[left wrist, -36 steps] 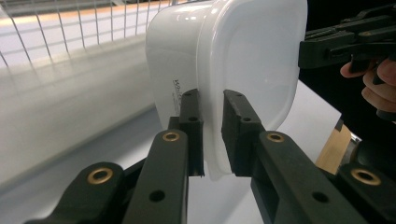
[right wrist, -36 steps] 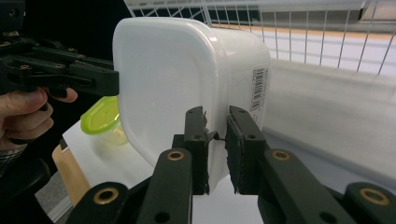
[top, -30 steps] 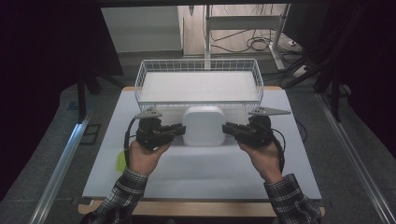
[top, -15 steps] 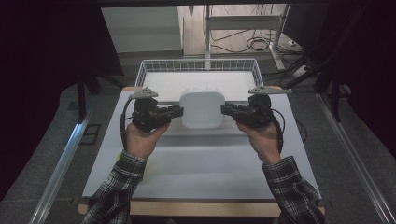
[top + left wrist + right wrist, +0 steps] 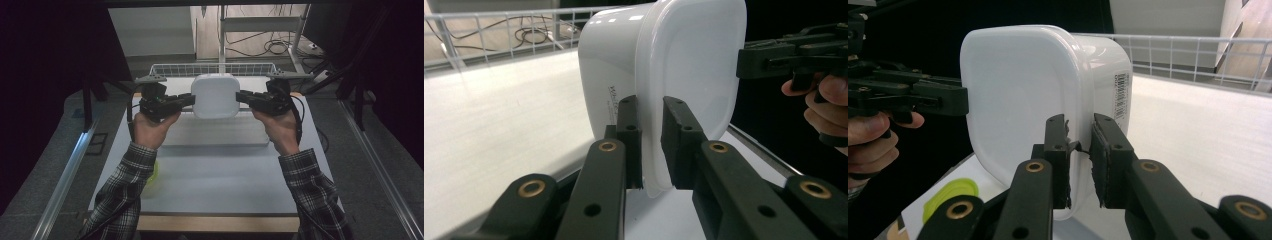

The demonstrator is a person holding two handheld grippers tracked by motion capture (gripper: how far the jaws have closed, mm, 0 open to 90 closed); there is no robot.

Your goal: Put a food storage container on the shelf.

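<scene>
Box: a white plastic box [image 5: 215, 95] with round corners is held up in the air above the desk [image 5: 215, 185], just in front of the wire basket [image 5: 212, 69].
Left tongs: the left tongs [image 5: 187, 100] are clamped on the box's left rim; in the left gripper view the thin rim sits pinched between the two black jaws [image 5: 651, 145].
Right tongs: the right tongs [image 5: 243, 96] are clamped on the box's right rim; the right gripper view [image 5: 1079, 150] shows the rim squeezed between the jaws.
Hands: the left hand [image 5: 150, 127] and right hand [image 5: 280, 130] hold the tongs, with checked sleeves coming in from the bottom.
Hidden parts: the box covers the middle of the basket's front wall, and the inside of the box cannot be seen.
Label: a small printed label [image 5: 1120, 95] is on the box's side; the words are too small to read.
Green thing: something yellow-green [image 5: 156, 172] lies on the desk, mostly hidden behind the left sleeve; it may be a lid.
</scene>
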